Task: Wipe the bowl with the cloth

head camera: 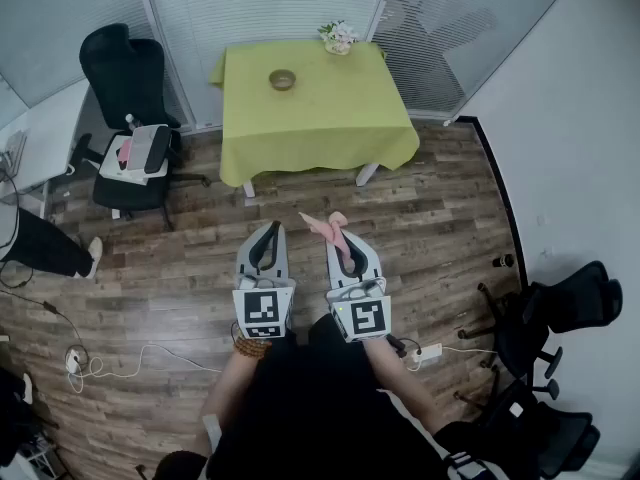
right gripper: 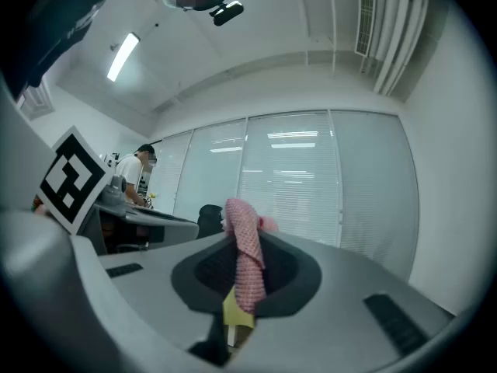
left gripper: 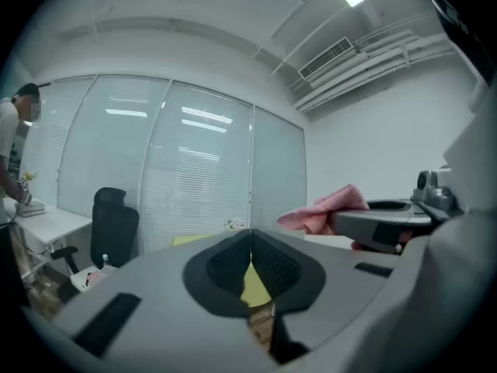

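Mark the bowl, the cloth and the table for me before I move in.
bowl (head camera: pixel 282 80), head view, its middle.
cloth (head camera: pixel 328 228), head view, the pink fold sticking out forward.
table (head camera: pixel 330 118), head view, bare yellow-green cover.

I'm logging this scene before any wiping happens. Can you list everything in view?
table: one, yellow-green cover, far centre
bowl: one, tan, on the table
flowers: one bunch, pale, table's far edge
office chair: one, black, left of the table
other chairs: at least two, black, right edge
desk: one, white, far left
power strip: one, white, on the floor
cloth: one, pink, in the right gripper
left gripper: shut, empty
right gripper: shut on the cloth
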`<state>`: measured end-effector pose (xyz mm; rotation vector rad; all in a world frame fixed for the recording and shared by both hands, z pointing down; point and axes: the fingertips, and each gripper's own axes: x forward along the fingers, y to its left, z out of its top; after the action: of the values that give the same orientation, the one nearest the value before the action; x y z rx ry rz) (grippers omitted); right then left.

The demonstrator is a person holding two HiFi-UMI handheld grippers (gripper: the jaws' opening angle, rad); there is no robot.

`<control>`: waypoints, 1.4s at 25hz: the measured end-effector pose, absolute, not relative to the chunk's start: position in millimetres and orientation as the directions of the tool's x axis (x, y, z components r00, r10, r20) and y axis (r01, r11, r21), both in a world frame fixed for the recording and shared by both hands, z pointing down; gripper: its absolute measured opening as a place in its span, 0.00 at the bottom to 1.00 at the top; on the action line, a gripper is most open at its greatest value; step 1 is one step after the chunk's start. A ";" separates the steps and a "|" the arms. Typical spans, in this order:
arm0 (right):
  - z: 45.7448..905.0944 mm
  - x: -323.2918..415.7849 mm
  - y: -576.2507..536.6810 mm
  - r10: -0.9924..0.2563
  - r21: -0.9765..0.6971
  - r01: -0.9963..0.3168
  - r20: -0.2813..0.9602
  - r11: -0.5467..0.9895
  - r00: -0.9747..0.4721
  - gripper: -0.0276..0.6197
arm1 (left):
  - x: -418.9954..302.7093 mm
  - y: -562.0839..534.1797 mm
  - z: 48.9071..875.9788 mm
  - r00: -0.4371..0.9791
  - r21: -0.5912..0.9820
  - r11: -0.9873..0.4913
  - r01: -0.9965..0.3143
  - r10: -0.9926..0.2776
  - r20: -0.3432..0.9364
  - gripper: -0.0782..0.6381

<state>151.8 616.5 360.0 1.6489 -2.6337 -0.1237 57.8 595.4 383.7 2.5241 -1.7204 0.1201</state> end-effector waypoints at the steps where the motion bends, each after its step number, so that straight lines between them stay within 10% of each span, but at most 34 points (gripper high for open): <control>1: 365.4 155.1 601.8 -0.901 0.082 -0.898 0.008 0.433 -0.433 0.08 | 60.4 580.9 384.2 0.374 0.028 -0.373 -0.927 -0.921 0.110 0.13; 19: 420.4 198.5 224.1 -0.791 -0.041 -0.799 0.116 0.600 -0.600 0.09 | 80.7 236.2 423.3 0.254 0.007 -0.258 -0.966 -0.943 0.215 0.13; 35: 540.4 112.7 -27.2 -0.585 0.130 -0.609 0.492 0.782 -0.645 0.11 | -22.1 3.8 541.5 0.303 0.182 -0.248 -0.952 -0.859 0.412 0.13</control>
<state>112.7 -27.2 540.4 0.8903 -2.4528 0.0634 -22.1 3.8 541.5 2.1835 -1.6181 0.3198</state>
